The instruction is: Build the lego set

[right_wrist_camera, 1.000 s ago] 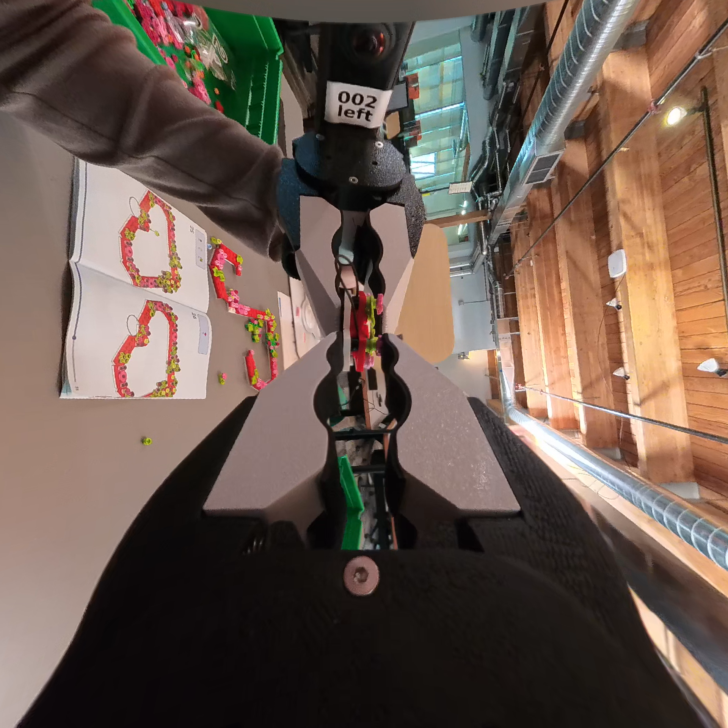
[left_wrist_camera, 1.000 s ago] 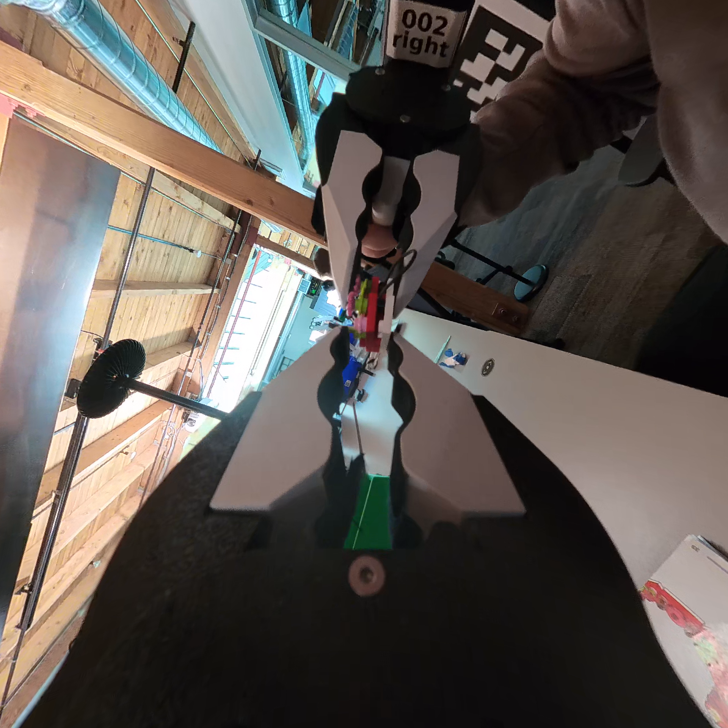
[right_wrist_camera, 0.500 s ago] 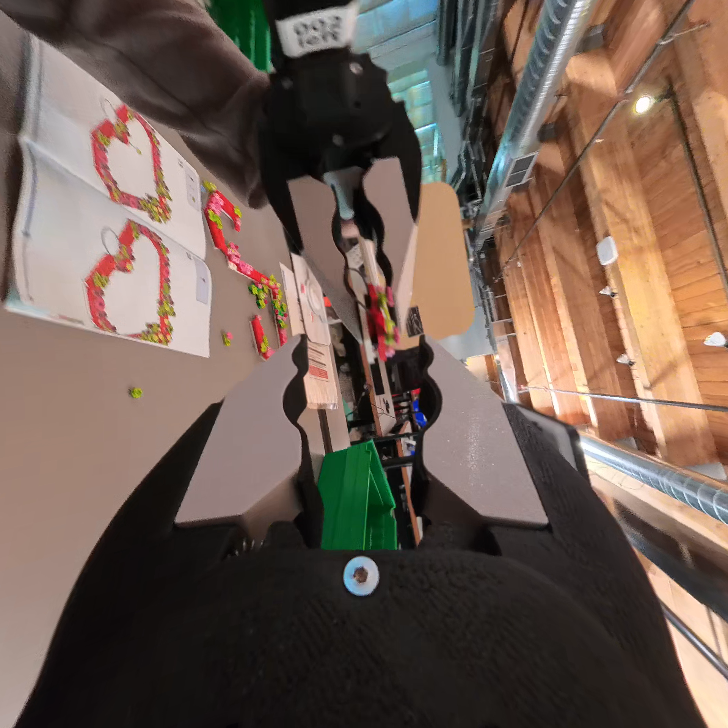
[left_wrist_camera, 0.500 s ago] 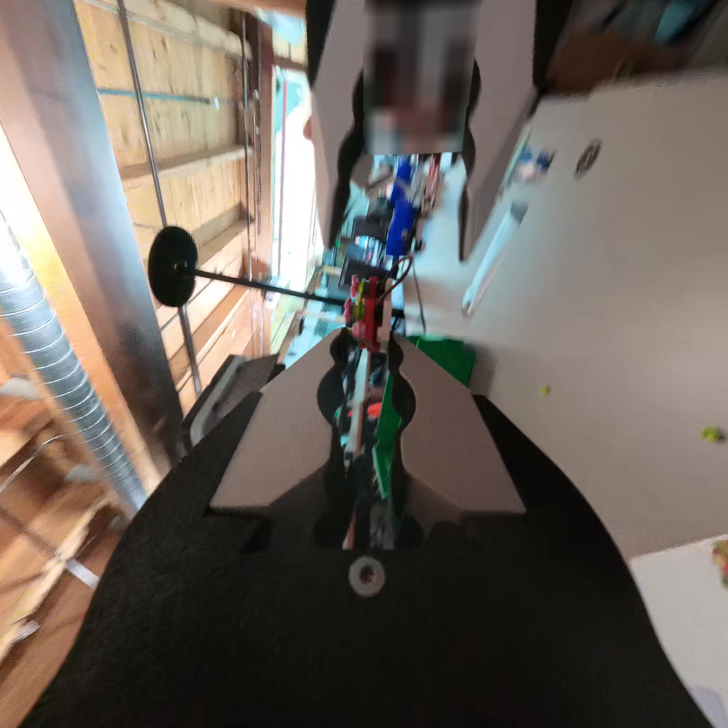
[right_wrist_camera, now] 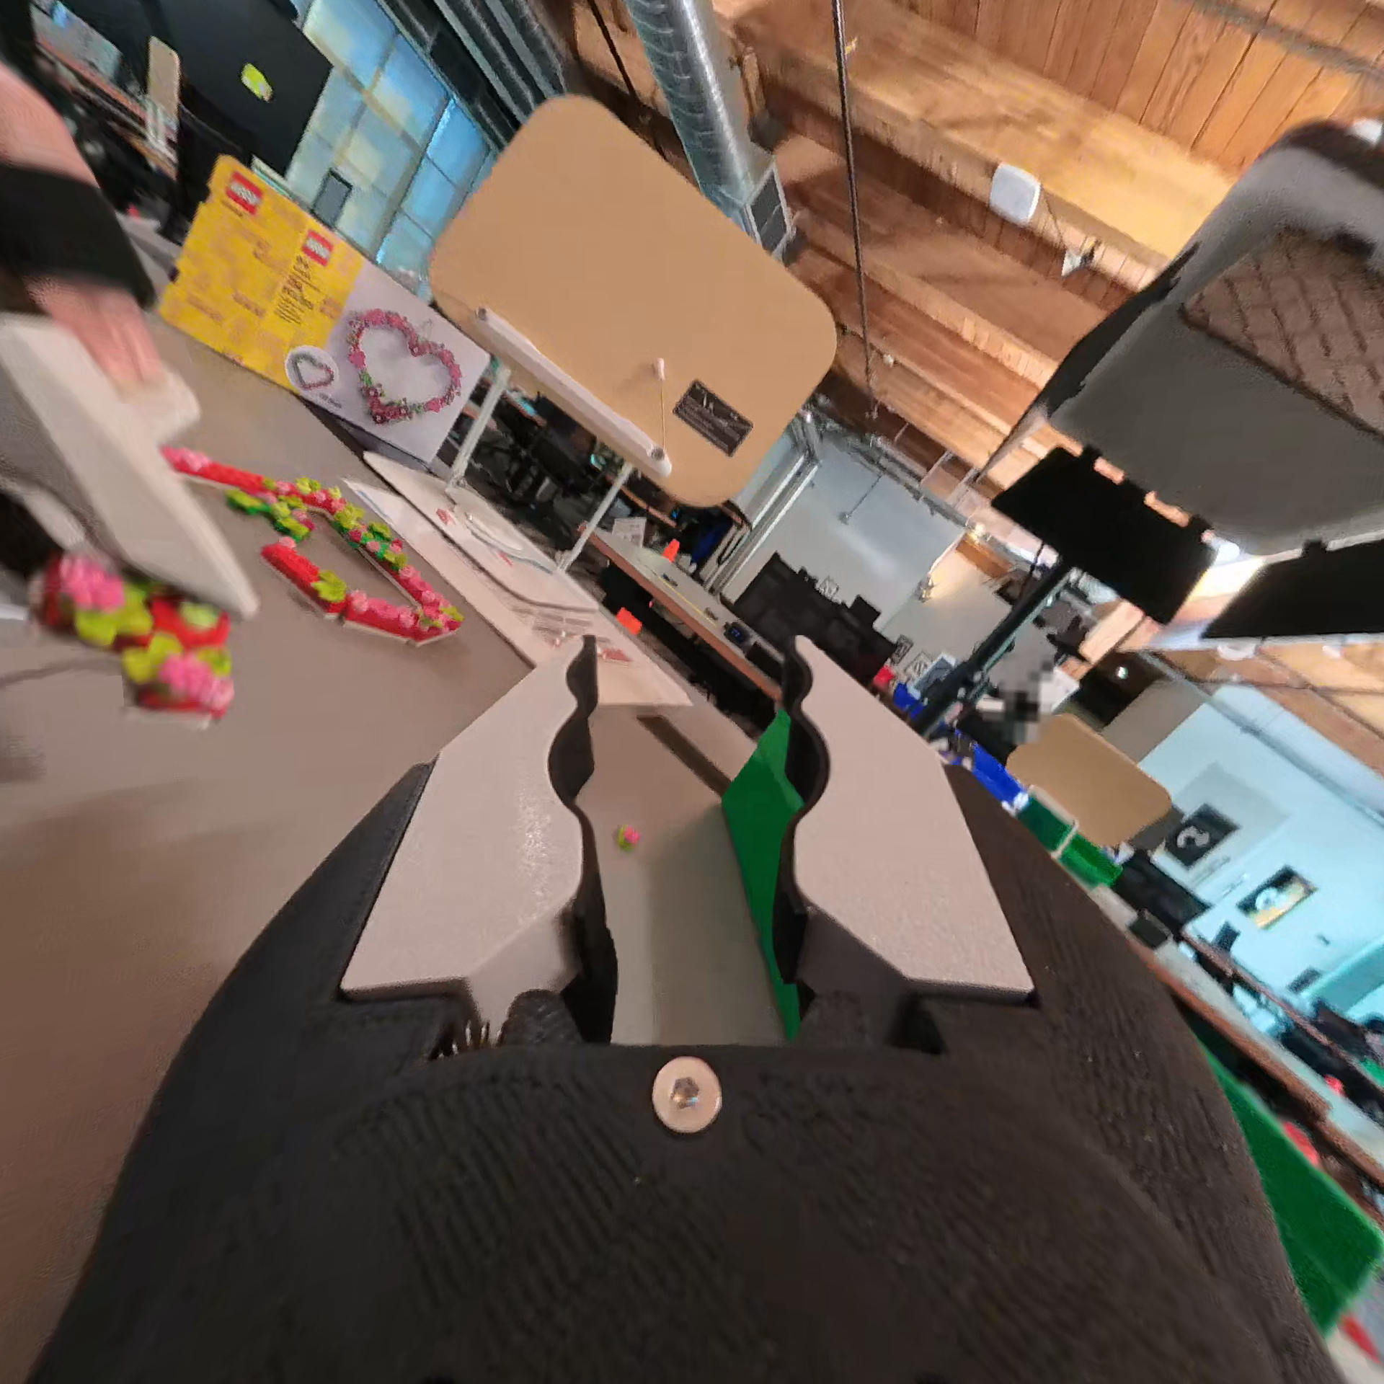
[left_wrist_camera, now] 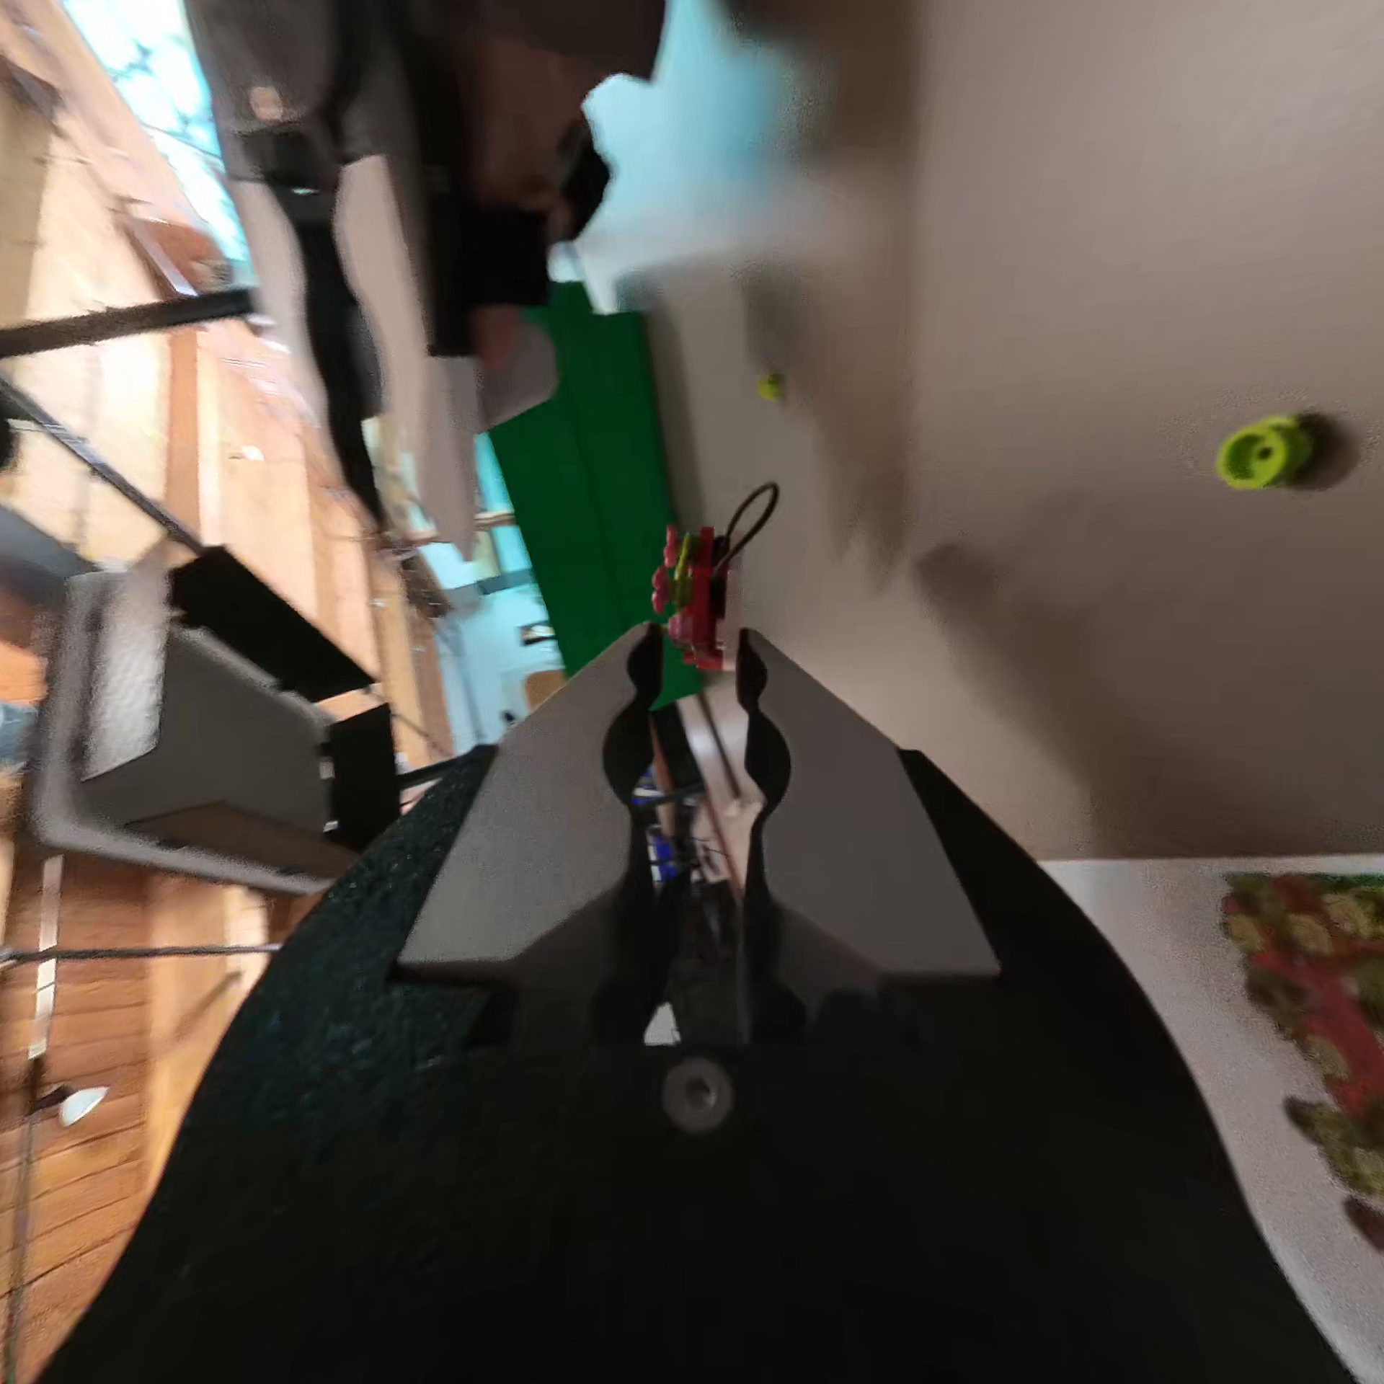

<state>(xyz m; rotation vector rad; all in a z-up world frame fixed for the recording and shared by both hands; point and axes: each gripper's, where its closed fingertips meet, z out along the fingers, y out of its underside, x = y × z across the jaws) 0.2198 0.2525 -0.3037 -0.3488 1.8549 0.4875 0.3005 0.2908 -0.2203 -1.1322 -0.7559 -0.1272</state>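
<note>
My left gripper [left_wrist_camera: 698, 636] is shut on a small red Lego segment [left_wrist_camera: 693, 599] with pink and lime flowers and a black loop, held close to the grey table [left_wrist_camera: 1048, 599]. The same segment shows in the right wrist view [right_wrist_camera: 135, 636], at the tip of the left gripper's white finger [right_wrist_camera: 112, 487]. My right gripper [right_wrist_camera: 689, 651] is open and empty, low over the table. Two built heart segments [right_wrist_camera: 352, 554] lie on the table beyond it. The right gripper shows only as a blur [left_wrist_camera: 389, 299] in the left wrist view.
A green bin [right_wrist_camera: 756, 794] stands at the table's far edge, also seen in the left wrist view [left_wrist_camera: 599, 479]. The set's box [right_wrist_camera: 322, 314] stands at the back. A lime round piece [left_wrist_camera: 1262, 453], a tiny pink-green piece [right_wrist_camera: 627, 835] and the open booklet [left_wrist_camera: 1273, 1011] lie on the table.
My right gripper opened, let go of the segment and swung away toward the table. My left gripper kept the segment and carried it down near the tabletop.
</note>
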